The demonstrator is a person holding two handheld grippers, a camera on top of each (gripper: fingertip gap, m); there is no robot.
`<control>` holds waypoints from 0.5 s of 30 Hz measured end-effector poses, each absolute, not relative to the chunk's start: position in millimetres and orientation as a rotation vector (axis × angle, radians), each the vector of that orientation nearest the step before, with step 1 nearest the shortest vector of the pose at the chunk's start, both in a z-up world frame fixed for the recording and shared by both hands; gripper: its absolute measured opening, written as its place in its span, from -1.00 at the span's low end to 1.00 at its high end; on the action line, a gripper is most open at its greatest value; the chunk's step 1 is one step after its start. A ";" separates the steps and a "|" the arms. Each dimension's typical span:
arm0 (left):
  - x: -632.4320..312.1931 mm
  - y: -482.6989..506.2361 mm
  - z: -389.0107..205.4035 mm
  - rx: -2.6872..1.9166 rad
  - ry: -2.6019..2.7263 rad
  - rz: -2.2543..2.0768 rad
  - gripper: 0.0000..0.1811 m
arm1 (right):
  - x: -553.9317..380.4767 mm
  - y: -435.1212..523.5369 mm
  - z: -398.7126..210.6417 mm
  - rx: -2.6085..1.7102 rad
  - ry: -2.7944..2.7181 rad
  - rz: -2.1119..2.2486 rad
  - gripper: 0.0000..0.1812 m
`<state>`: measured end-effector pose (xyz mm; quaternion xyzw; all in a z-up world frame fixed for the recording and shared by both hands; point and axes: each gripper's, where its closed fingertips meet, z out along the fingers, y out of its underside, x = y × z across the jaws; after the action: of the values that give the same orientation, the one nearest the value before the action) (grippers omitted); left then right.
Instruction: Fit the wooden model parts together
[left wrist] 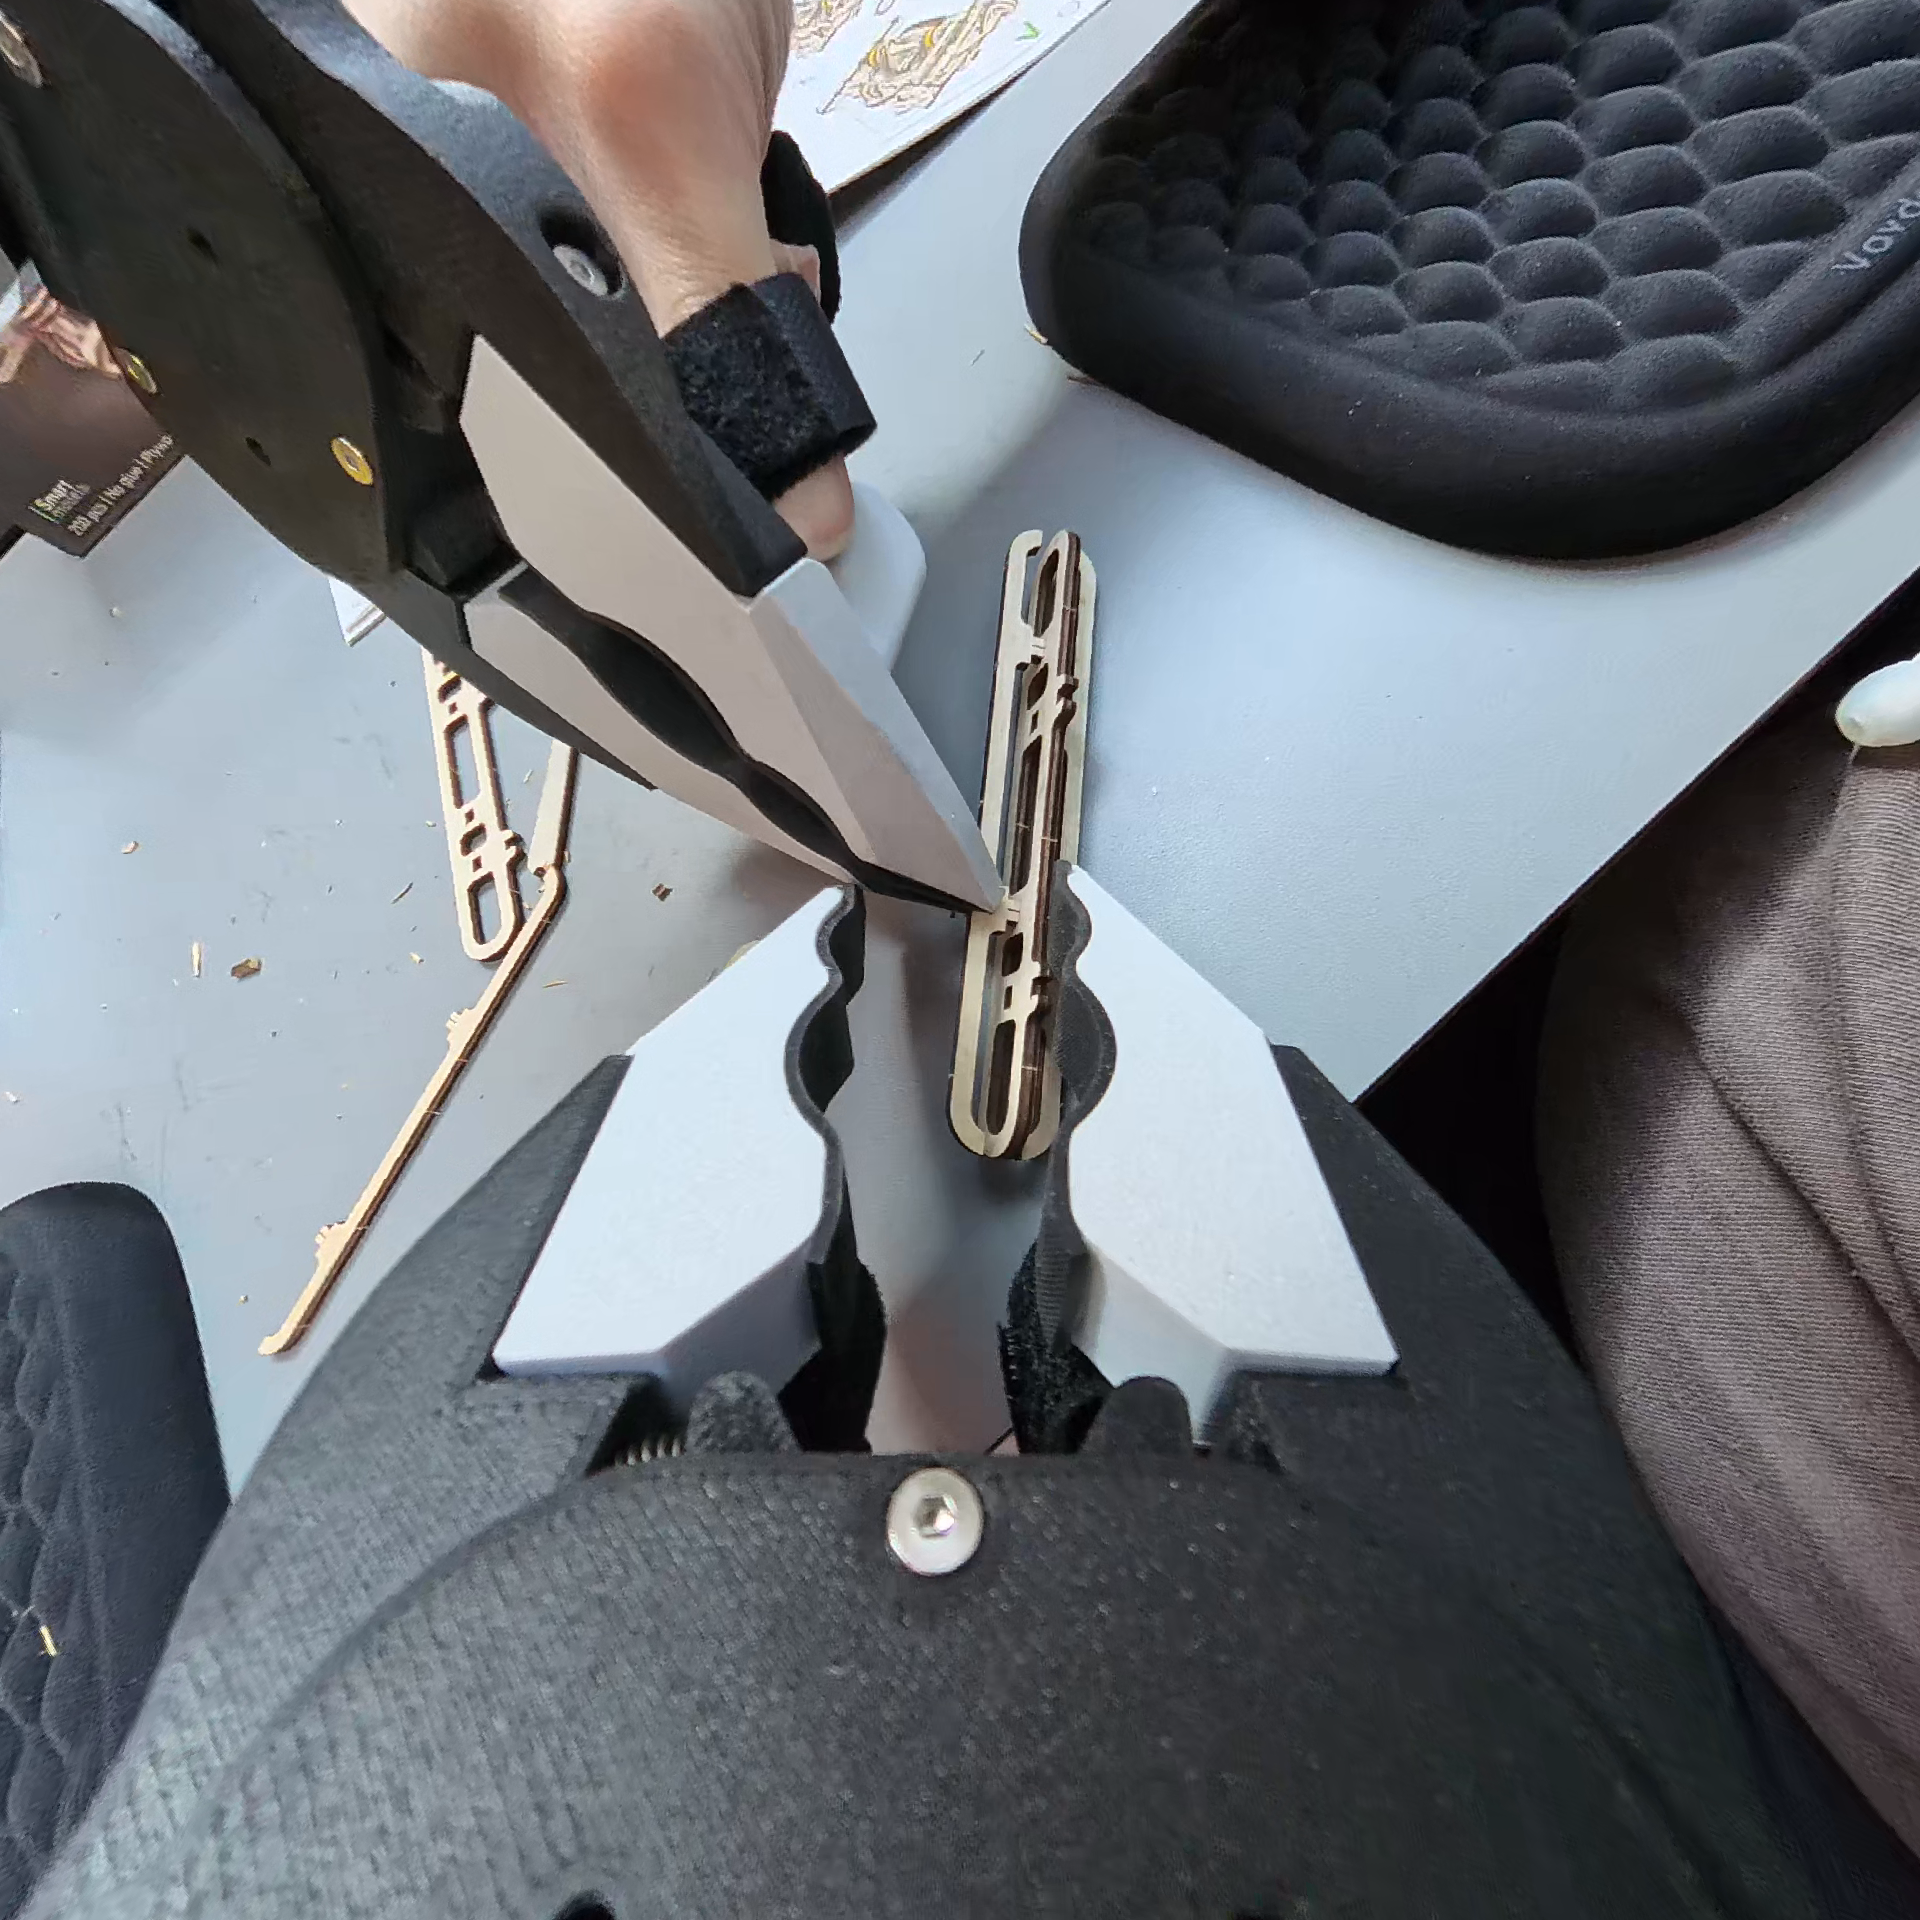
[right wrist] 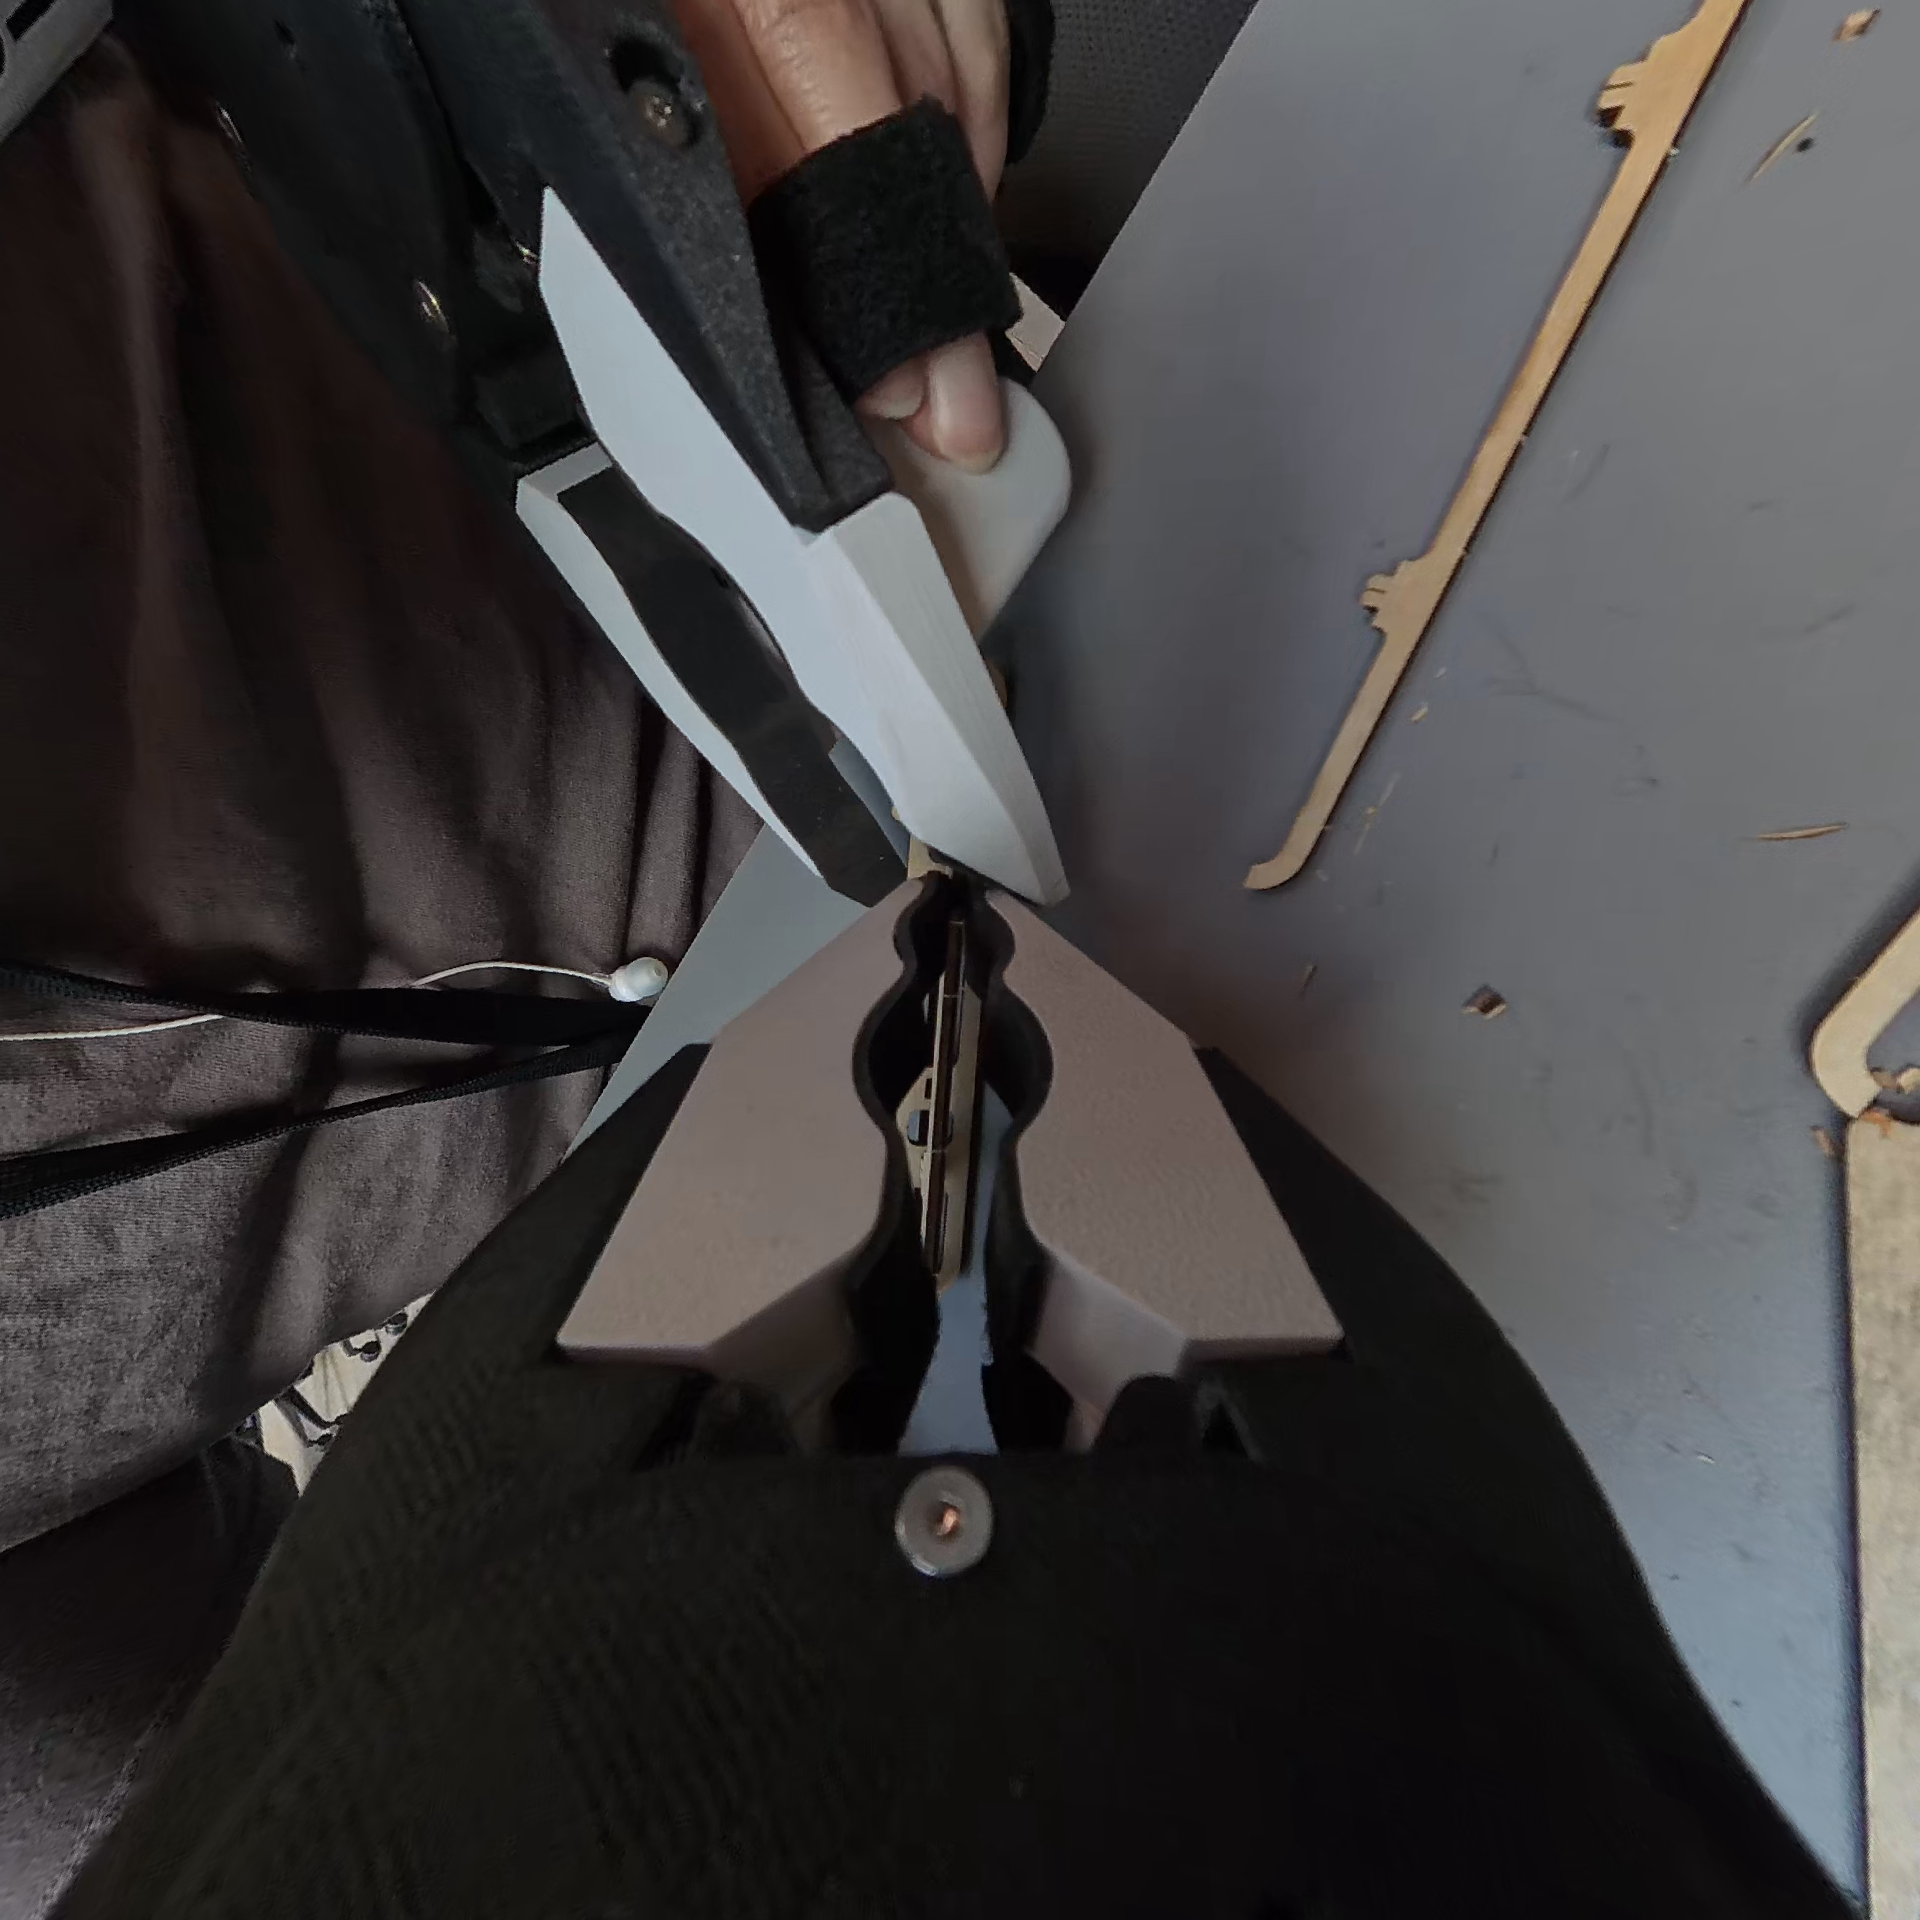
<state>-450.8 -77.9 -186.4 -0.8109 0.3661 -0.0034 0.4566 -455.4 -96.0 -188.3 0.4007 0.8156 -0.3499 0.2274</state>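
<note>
Wooden part (left wrist: pixel 1023 842) between both tongs

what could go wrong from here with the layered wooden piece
1. Only the right gripper clamps the layered wooden piece. The left gripper is open, with one finger against the piece, so the layers may slide out of line.
2. The piece stands on edge near the table edge, so a slip could send it off.

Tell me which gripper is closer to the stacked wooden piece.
Right: the right gripper pinches the stacked wooden piece midway; the left gripper is open around its near end, only one finger touching.
</note>
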 end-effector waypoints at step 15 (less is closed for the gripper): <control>-447.2 -82.1 -188.0 -2.010 0.902 -0.028 -0.71 | -455.1 -96.3 -188.9 1.142 2.338 -0.945 -1.00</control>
<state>-447.2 -82.1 -188.0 -0.8139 0.3650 -0.0112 0.4520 -455.1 -96.3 -188.9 0.4053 0.8299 -0.3355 0.1853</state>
